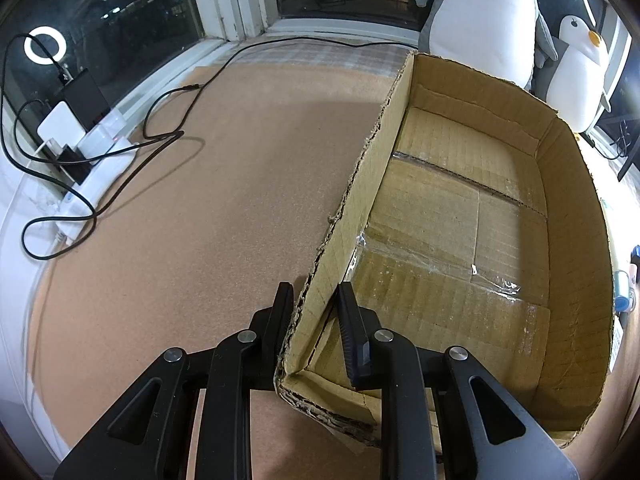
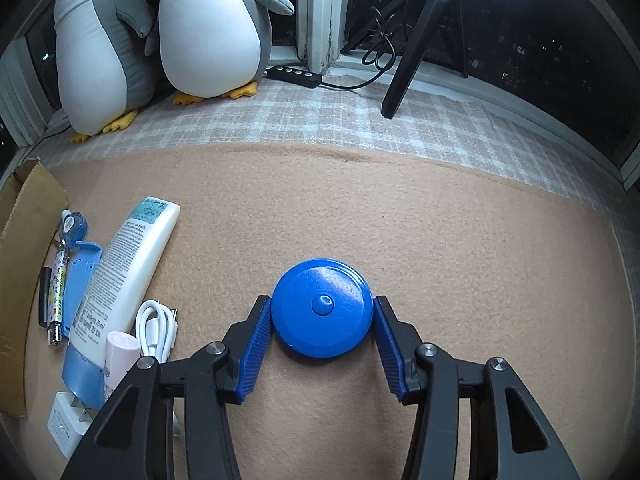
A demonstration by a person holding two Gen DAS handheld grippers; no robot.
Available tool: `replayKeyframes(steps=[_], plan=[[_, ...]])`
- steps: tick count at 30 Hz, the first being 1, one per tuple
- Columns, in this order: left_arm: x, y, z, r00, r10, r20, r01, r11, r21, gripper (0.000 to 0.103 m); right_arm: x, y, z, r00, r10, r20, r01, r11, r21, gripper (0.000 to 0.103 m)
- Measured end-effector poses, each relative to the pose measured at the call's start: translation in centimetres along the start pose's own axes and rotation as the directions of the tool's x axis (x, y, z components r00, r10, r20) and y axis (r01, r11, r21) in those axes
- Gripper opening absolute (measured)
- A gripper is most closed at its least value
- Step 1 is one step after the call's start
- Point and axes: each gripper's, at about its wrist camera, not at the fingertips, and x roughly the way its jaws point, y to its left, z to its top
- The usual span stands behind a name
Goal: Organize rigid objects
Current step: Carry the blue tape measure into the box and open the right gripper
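Note:
In the left wrist view, my left gripper (image 1: pixel 315 288) is shut on the near-left wall of an empty, open cardboard box (image 1: pixel 576 216), one finger outside the wall and one inside. In the right wrist view, a round blue tape measure (image 2: pixel 320 280) lies flat on the tan felt mat. My right gripper (image 2: pixel 322 304) straddles it, and its blue pads (image 2: pixel 256 340) touch the disc on both sides. Beside the box's corner (image 2: pixel 24 240) lie a white tube (image 2: pixel 124 272), a blue case (image 2: pixel 82 280), a pen (image 2: pixel 58 292), a coiled white cable (image 2: pixel 156 328), a pink stick (image 2: pixel 120 356) and a white plug (image 2: pixel 66 428).
Two plush penguins (image 2: pixel 208 28) stand at the back by the window, near a black tripod (image 2: pixel 416 48) and a black switch bar (image 2: pixel 294 74). Left of the box, black cables (image 1: pixel 160 136) trail over the mat to a white power strip (image 1: pixel 92 176).

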Motion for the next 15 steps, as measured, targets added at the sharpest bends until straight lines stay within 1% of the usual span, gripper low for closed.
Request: replayKeyframes(steps=[6,10,15], plan=[[-0.1,0.2,0.0,1.000,-0.007,-0.001,0.007,1.000,-0.005,0.021,-3.0,1.0,0.2,0.999,0.020,0.051,-0.019,1.000,-0.025,0.046],[0.0,0.3,0.0,1.000,-0.012,0.001,0.012,1.000,-0.009,0.021,-5.9,2.8,0.5,0.992,0.089,0.091,-0.085,0.995,-0.052,0.046],[0.0,0.4,0.0,1.000,-0.017,0.005,0.018,1.000,-0.014,0.021,-9.3,6.7,0.4,0.973,0.186,0.135,-0.171,0.978,-0.121,0.046]])
